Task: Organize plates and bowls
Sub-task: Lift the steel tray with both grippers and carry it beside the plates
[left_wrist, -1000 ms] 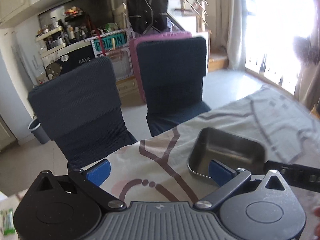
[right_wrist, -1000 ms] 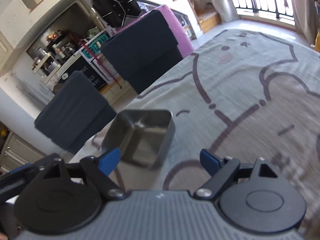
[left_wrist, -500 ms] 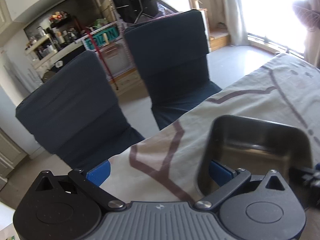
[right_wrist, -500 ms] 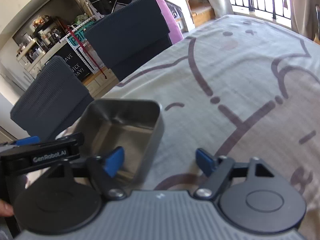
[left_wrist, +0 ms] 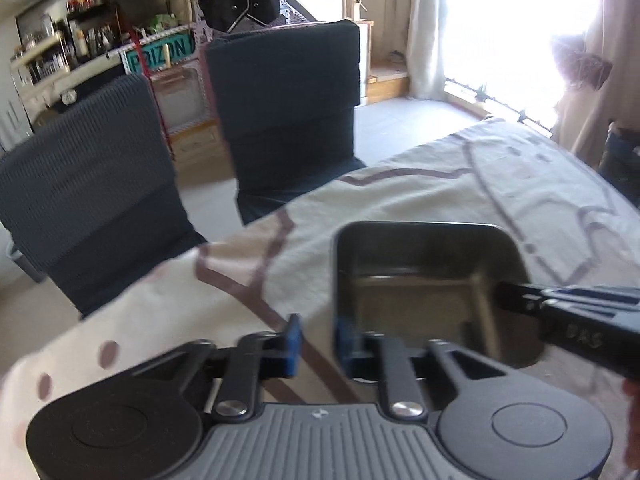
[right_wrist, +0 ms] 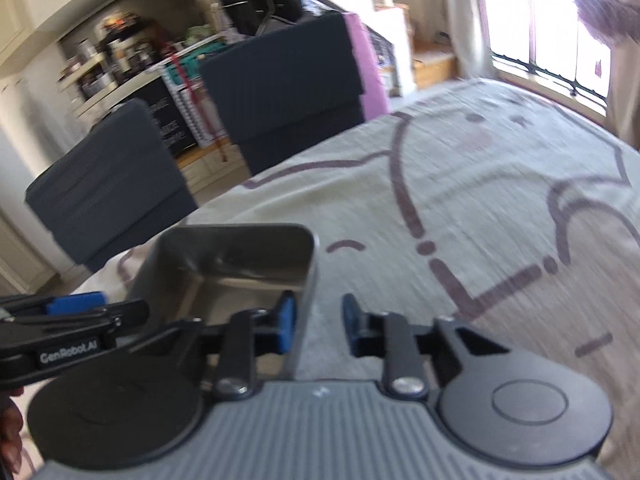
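- A square stainless-steel bowl (left_wrist: 424, 280) with rounded corners stood on the table, on a cream tablecloth (left_wrist: 460, 184) printed with brown cartoon lines, close to the edge that faced two dark blue chairs (left_wrist: 284, 108).
- The left gripper (left_wrist: 318, 344) reached in at the bowl's left wall; its jaws had just been closing, and the wall stood between the blue pads (left_wrist: 344, 344), the right pad inside the bowl and the left pad outside. A narrow gap showed beside the wall, so whether both pads pressed on it I could not tell.
- The right gripper (right_wrist: 318, 320) straddled the opposite wall, its jaws likewise just drawn in, the left pad (right_wrist: 286, 320) against the inner face and the right pad outside with a sliver of cloth showing between; a firm clamp could not be confirmed.
- Each gripper's black fingers showed at the edge of the other's view.
- Behind the chairs, cluttered shelves (left_wrist: 60, 56) and a bright window (left_wrist: 512, 28) filled the background.
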The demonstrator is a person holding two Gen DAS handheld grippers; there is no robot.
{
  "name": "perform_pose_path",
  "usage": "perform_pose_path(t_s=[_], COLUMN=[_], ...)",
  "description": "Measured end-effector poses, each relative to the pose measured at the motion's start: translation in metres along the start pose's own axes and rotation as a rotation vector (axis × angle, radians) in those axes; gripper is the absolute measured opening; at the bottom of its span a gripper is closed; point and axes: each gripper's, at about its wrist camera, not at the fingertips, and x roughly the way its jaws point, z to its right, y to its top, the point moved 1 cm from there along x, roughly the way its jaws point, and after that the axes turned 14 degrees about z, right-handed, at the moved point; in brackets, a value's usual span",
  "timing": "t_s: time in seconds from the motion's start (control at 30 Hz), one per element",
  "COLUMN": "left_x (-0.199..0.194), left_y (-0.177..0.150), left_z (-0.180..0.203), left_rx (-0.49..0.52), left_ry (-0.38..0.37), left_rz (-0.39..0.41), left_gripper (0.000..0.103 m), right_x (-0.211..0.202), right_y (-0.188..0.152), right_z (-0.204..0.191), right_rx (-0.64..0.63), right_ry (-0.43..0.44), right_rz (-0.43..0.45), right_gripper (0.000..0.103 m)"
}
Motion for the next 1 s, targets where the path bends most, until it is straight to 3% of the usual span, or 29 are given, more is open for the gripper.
perform_pose_path(t_s=[0.07,0.4,1.0], left_x=[-0.003,-0.07,-0.226], left_y=[-0.003,0.0,-0.011], left_z=[0.003,0.016,0.076], left_rx=[-0.022,-0.16,-0.288], left_ry=[-0.014,-0.004,0.072], left_rz=[-0.002,0.077,0.162], left_gripper=[0.004,0.003,0.004], right_x=[-0.002,-0.022,-0.161], right_y=[0.0,0.005,0.033], right_z=[-0.003,0.014,0.032], right_rx=[-0.02,-0.004,-0.069], right_ry=[0.017,0.082,0.252], right_rz=[-0.01,-0.065,0.018], right_gripper=[0.011,0.006,0.005])
